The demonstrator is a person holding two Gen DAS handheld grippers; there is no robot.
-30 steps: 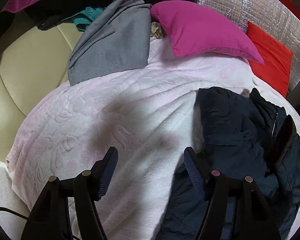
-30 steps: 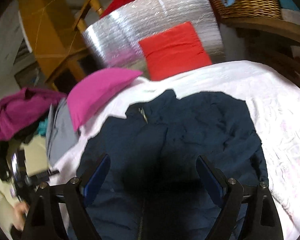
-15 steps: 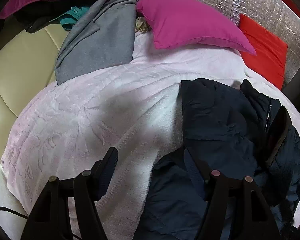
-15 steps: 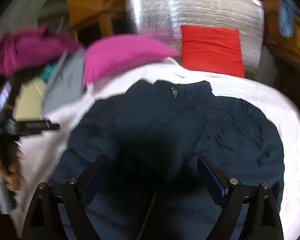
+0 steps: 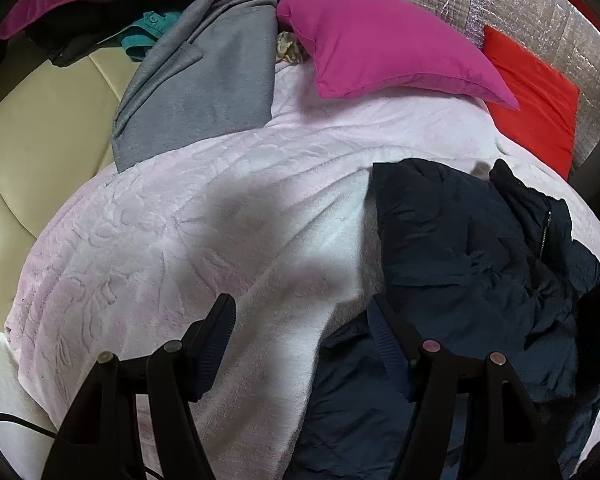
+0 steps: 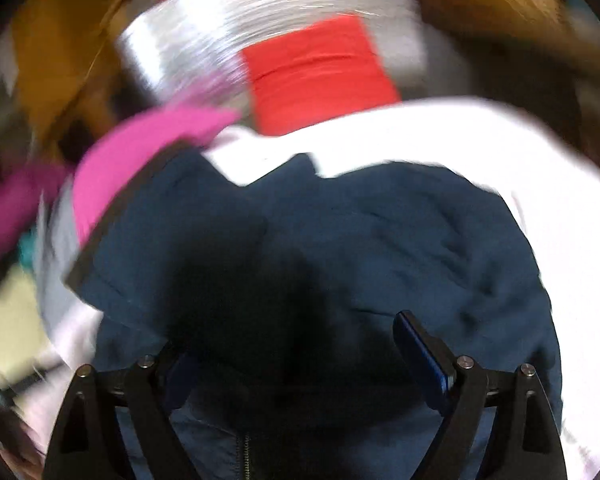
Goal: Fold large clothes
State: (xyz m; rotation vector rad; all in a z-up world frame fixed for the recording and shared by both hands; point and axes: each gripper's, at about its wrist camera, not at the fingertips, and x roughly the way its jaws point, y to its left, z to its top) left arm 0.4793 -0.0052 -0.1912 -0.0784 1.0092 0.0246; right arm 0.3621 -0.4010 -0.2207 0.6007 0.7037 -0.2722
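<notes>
A dark navy jacket (image 5: 460, 264) lies crumpled on a pale pink blanket (image 5: 204, 216) over the bed. In the left wrist view it fills the lower right; my left gripper (image 5: 300, 340) is open and empty, its right finger over the jacket's left edge and its left finger over bare blanket. In the blurred right wrist view the jacket (image 6: 380, 248) spreads under my right gripper (image 6: 296, 356), which is open and empty just above it. A zipper (image 6: 242, 456) shows at the bottom.
A magenta pillow (image 5: 380, 48) and a red cushion (image 5: 536, 92) lie at the head of the bed against a silver foil panel (image 5: 512, 4). A grey garment (image 5: 204, 80) lies at the far left beside a cream sofa (image 5: 32, 120) with piled clothes.
The left gripper has shifted slightly, with the jacket sliding right in its view. The right gripper has swung fast and dropped closer to the jacket; its view is now blurred.
</notes>
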